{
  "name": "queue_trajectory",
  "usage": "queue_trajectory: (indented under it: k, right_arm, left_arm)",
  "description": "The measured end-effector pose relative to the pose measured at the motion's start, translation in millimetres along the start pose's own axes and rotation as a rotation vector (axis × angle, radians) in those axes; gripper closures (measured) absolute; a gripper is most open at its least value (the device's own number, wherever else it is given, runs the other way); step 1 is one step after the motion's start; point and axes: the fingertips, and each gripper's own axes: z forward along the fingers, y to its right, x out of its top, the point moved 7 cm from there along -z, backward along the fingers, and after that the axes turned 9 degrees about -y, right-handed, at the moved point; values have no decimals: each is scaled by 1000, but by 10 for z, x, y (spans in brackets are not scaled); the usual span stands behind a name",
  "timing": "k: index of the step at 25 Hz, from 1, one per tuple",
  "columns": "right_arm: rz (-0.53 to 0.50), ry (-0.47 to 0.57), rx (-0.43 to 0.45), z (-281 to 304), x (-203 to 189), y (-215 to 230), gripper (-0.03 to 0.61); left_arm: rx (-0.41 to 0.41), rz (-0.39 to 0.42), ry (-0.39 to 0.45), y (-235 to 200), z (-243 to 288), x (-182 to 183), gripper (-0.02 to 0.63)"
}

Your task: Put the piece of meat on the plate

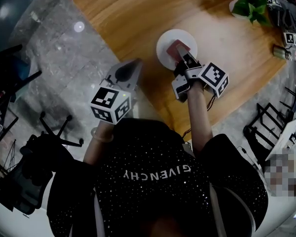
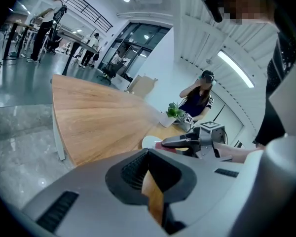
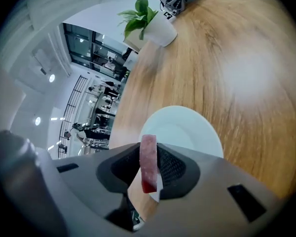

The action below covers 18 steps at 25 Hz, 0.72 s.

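A flat red piece of meat point(image 3: 148, 164) stands on edge between the jaws of my right gripper point(image 3: 148, 149), which is shut on it. Just beyond lies the round white plate point(image 3: 187, 127) on the wooden table. In the head view the right gripper point(image 1: 183, 53) holds the meat point(image 1: 177, 47) over the plate point(image 1: 165, 43). My left gripper point(image 1: 133, 65) hangs to the plate's left, by the table's near edge, with its jaws together and nothing in them. The left gripper view shows its shut tips point(image 2: 149, 154), with the right gripper point(image 2: 187, 141) and the plate point(image 2: 148, 142) beyond.
A potted green plant point(image 1: 251, 6) in a white pot point(image 3: 155, 31) stands at the table's far right, with small devices and marker cubes point(image 1: 286, 38) near it. Grey stone floor lies left of the table. A person point(image 2: 200, 95) stands behind the plant.
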Motion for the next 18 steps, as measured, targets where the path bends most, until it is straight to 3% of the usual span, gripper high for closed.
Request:
queue_trajectory:
  k: [3, 7, 10, 15, 18]
  right_arm:
    - [90, 11, -8, 14, 30, 65, 464]
    - [188, 10, 23, -27, 26, 23, 357]
    - [217, 20, -17, -100, -7, 16, 297]
    - [227, 25, -87, -211, -70, 56, 291]
    - [177, 69, -122, -336, -59, 15, 291]
  left_arm:
    - [-7, -2, -7, 13, 39, 11, 604]
    - [-17, -5, -22, 42, 48, -6, 603]
    - [-28, -11, -21, 60, 38, -11, 604]
    - [-49, -6, -26, 91, 14, -24, 604]
    - [-59, 5, -20, 114, -29, -30, 604]
